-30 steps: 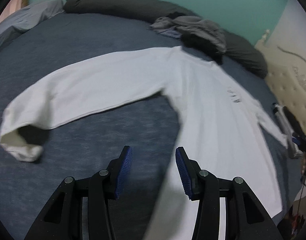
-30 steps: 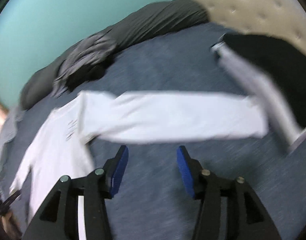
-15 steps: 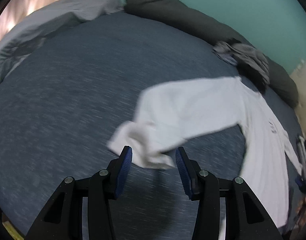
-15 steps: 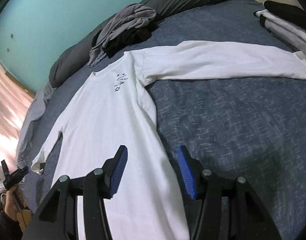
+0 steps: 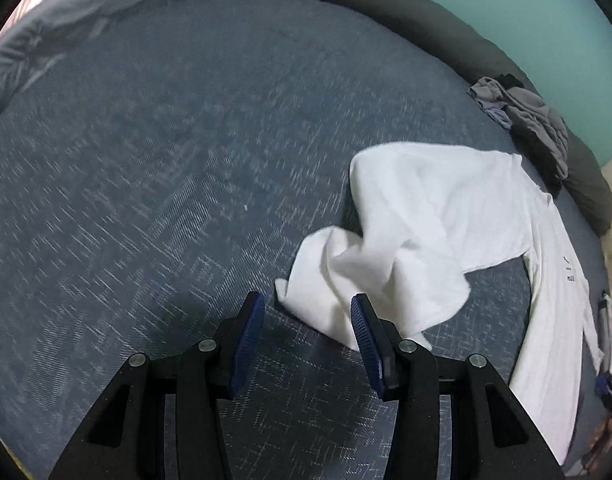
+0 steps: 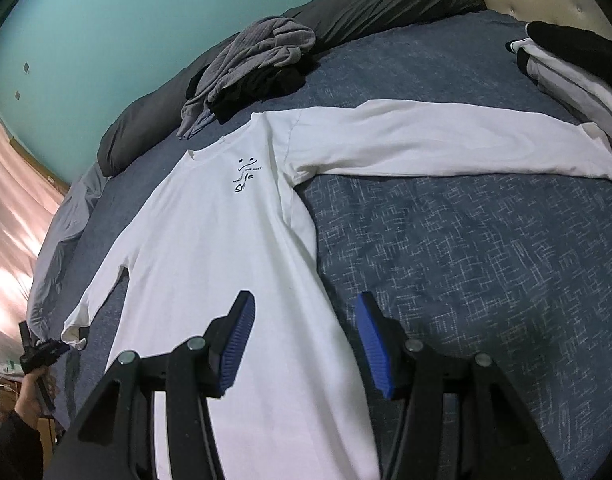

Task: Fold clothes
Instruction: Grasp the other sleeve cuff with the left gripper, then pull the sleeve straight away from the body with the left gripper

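A white long-sleeved shirt [image 6: 210, 256] with a small black chest print lies face up on the blue bedspread [image 6: 445, 264]. One sleeve [image 6: 445, 144] stretches flat to the right. My right gripper [image 6: 304, 298] hovers open above the shirt's side edge, nothing between its pads. The other sleeve [image 5: 417, 216] lies bunched, its cuff [image 5: 306, 304] just ahead of my left gripper [image 5: 306, 300], which is open; cloth runs behind its right finger [image 5: 365, 336] without being pinched. A hand holds the left gripper [image 6: 42, 354] beside that cuff in the right wrist view.
A heap of grey and black clothes [image 6: 250, 60] rests against a long dark bolster [image 6: 369, 4] by the teal wall. A folded black and white stack [image 6: 565, 60] lies near the padded headboard. A light grey blanket [image 5: 86, 12] edges the bed's far side.
The left gripper travelled along the sleeve to its cuff, and the sleeve now lies bunched instead of stretched. The right view swung from the outstretched sleeve to the shirt's body, then held.
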The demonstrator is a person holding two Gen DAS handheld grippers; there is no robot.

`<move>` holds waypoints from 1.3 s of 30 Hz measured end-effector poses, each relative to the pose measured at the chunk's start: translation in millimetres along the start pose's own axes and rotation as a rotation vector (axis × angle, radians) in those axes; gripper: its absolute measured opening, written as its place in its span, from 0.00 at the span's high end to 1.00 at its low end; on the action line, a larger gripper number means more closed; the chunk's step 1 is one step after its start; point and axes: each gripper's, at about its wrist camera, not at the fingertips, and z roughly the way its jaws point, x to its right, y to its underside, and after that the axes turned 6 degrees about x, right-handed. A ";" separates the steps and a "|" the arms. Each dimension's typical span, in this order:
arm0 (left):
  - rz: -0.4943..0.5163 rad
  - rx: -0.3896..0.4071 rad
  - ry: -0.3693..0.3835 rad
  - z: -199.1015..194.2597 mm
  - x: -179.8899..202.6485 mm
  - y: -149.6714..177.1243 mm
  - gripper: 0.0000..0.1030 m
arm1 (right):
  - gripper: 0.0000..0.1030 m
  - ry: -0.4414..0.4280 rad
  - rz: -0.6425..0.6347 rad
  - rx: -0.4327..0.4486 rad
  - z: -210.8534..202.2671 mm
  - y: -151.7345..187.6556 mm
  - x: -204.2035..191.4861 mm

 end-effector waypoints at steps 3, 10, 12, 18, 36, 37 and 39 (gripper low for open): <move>-0.012 -0.009 0.016 6.2 -3.3 1.9 0.90 | 0.48 -0.005 0.004 0.001 0.7 -0.4 -3.3; 0.033 0.061 0.013 -13.7 -3.6 -12.7 0.96 | 0.48 0.006 -0.019 0.005 0.9 0.8 -10.6; 0.034 0.097 -0.004 -27.2 -8.7 -23.8 0.96 | 0.48 0.007 -0.015 0.001 2.3 1.8 -10.0; 0.039 0.165 -0.092 -59.0 -31.7 -56.7 0.96 | 0.48 0.003 -0.013 -0.003 3.8 2.8 -12.3; -0.058 0.087 -0.204 -14.7 -80.0 -94.5 0.90 | 0.48 0.024 -0.033 -0.021 10.1 2.2 -15.8; -0.067 0.102 -0.210 -18.6 -83.5 -94.4 0.87 | 0.48 0.025 -0.034 -0.021 10.3 2.3 -15.5; -0.086 0.132 -0.221 -26.5 -90.6 -94.1 0.70 | 0.48 0.027 -0.035 -0.023 10.7 2.5 -15.0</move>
